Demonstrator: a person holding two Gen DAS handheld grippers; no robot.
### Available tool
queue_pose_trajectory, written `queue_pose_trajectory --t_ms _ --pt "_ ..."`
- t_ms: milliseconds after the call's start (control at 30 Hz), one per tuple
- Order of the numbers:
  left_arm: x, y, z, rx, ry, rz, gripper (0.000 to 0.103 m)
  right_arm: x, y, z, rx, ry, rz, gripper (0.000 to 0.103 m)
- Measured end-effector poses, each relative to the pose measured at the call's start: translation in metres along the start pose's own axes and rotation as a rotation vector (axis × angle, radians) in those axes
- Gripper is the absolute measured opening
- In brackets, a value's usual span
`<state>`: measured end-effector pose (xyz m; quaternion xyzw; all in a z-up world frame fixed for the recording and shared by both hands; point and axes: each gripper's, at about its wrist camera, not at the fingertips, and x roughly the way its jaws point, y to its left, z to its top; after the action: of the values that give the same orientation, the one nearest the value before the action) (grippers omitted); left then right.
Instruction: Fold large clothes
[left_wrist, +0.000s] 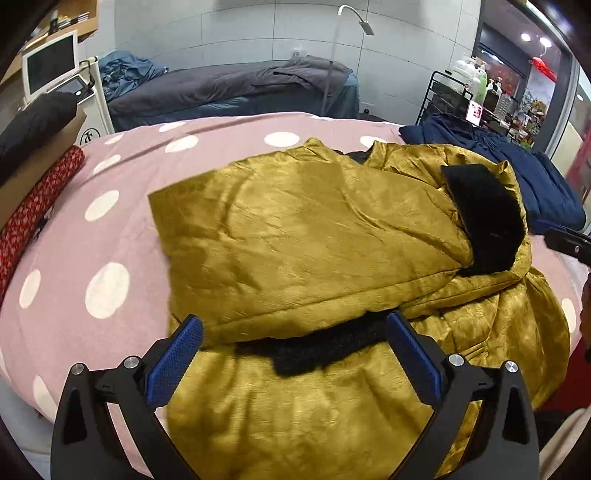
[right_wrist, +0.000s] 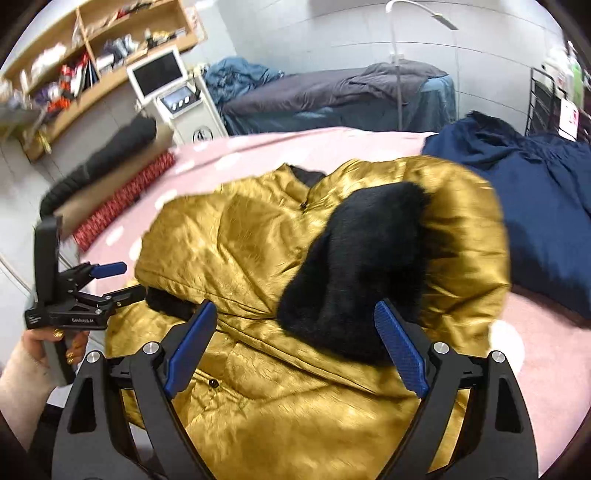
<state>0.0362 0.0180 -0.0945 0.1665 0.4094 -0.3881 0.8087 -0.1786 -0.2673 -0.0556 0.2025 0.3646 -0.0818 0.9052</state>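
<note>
Gold coat (left_wrist: 314, 236) on pink bed (left_wrist: 110, 229), partly folded, fur hood (left_wrist: 484, 218) at 2 o'clock. Left gripper (left_wrist: 295, 354) wide open, empty. Right gripper (right_wrist: 295, 343) wide open, empty, near fur. Mid-fold. Next, probably: grab bottom edge at 6 o'clock, fold toward 12.

Gold coat (right_wrist: 258, 240) lies between right gripper's (right_wrist: 295, 343) spread jaws.
</note>
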Motion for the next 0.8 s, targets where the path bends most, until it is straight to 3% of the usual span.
queue_pose_trajectory --t_ms 100,267,367,467,600,700,800 --pt "-0.001 0.024 0.006 -0.029 0.006 -0.027 0.097 -0.015 -0.024 -0.001 0.04 0.003 -0.01 0.086" --pt "0.008 0.043 -0.003 -0.004 0.106 -0.09 0.093 -0.034 -0.068 -0.016 0.101 0.051 -0.051 0.086" --pt "0.001 0.048 -0.021 0.011 0.144 -0.14 0.092 -0.044 -0.087 -0.034 0.128 0.092 -0.057 0.086" --pt "-0.005 0.056 -0.047 0.018 0.166 -0.111 0.092 -0.049 -0.105 -0.055 0.16 0.137 -0.067 0.086" --pt "-0.01 0.07 -0.079 -0.047 0.205 -0.114 0.092 -0.047 -0.126 -0.085 0.259 0.196 -0.034 0.086" --pt "-0.015 0.07 -0.101 -0.033 0.219 -0.11 0.092 -0.045 -0.129 -0.099 0.287 0.236 -0.014 0.086" --pt "-0.016 0.068 -0.122 -0.051 0.247 -0.171 0.091 -0.043 -0.117 -0.106 0.246 0.272 0.029 0.086"
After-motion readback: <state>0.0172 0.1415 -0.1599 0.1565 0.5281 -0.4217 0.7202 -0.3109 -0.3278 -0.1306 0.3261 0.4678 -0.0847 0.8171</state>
